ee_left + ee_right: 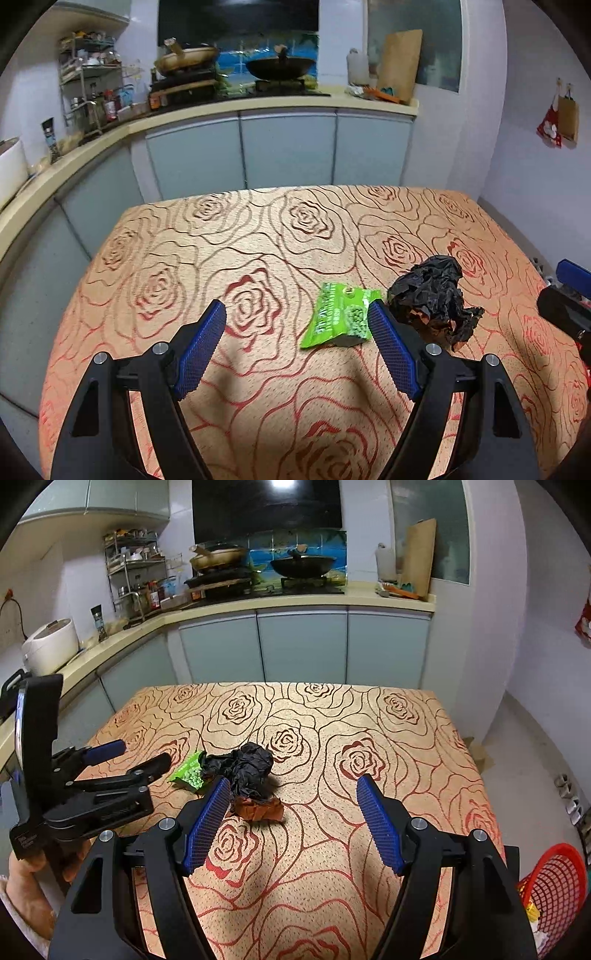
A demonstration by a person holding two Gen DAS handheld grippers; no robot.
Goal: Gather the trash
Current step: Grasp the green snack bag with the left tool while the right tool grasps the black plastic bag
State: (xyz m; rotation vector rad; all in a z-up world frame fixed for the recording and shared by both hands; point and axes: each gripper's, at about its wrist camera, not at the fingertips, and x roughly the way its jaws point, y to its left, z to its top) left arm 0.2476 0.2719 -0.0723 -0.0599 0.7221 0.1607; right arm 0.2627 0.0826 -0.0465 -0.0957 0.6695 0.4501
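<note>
A green snack packet (340, 317) lies flat on the rose-patterned tablecloth (258, 229). Just right of it sits a crumpled black plastic bag (432, 295). My left gripper (295, 306) is open and empty above the cloth, and its right finger overlaps the packet's edge in the picture. In the right wrist view the black bag (243, 764) rests partly on a brown-orange wrapper (258, 808), with the green packet (188, 770) behind it. My right gripper (293, 782) is open and empty, its left finger close beside the wrapper. The left gripper (146, 753) shows at the left, held by a hand.
A red mesh basket (554, 878) with some scraps in it stands on the floor off the table's right side. Behind the table runs a kitchen counter (295, 602) with pans on a stove, a spice rack and a rice cooker (51, 646). The right gripper's tip (569, 295) shows at the left view's edge.
</note>
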